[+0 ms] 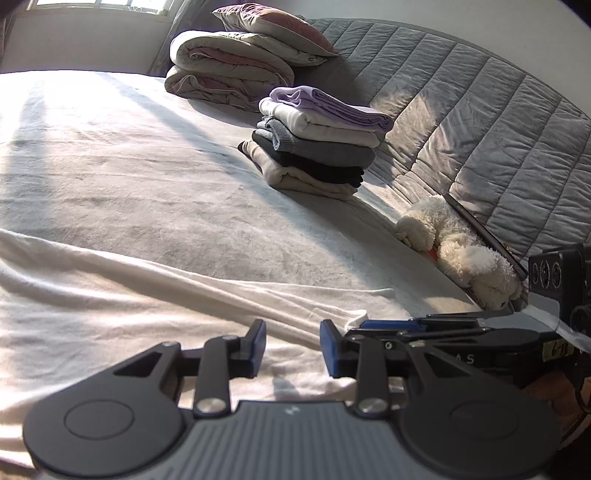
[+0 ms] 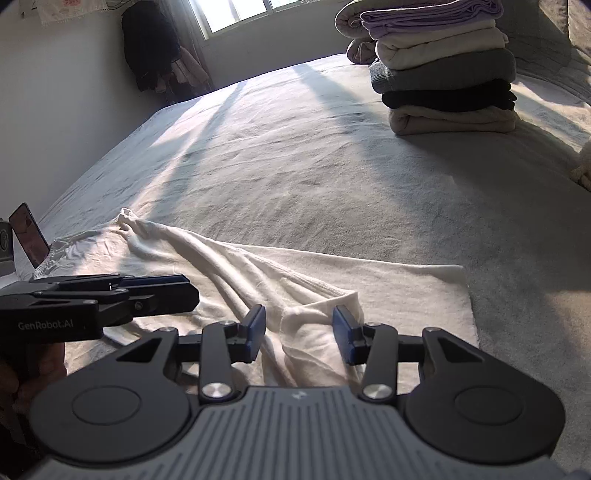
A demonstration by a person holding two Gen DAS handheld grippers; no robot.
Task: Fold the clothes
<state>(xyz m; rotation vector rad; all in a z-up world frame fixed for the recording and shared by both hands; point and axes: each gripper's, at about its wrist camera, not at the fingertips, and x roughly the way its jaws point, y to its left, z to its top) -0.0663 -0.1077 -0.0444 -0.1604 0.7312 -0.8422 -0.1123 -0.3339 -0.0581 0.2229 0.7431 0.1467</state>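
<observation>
Working over a wide bed (image 2: 295,166) under a pale sheet, sunlit from a window at the far side. Looking down on a cream garment (image 2: 388,291) spread along the bed's near edge: flat and square-cornered on the right, bunched into a long ridge running off to the left.

Seems to sit between folds on this piece. Would fit either smoothing it out ahead of a fold or having one flap already brought across; cannot settle which. Either way, calls for closing on a fabric edge without dragging the flat part askew.

Holding the left gripper (image 1: 293,347) with fingers apart and nothing between them, just above the cloth. Same for the right gripper (image 2: 299,332): fingers spread wide, empty, straddling a small raised fold near the ridge's end.

Further up the bed, well apart from the garment, showing a stack of folded clothes (image 1: 317,147), lilac on top, beige at the bottom. Behind it, a folded quilt (image 1: 221,70) with a pillow (image 1: 273,26) on top. Against the padded headboard, a white plush toy (image 1: 461,251).

No basket, box or drawer in view.
</observation>
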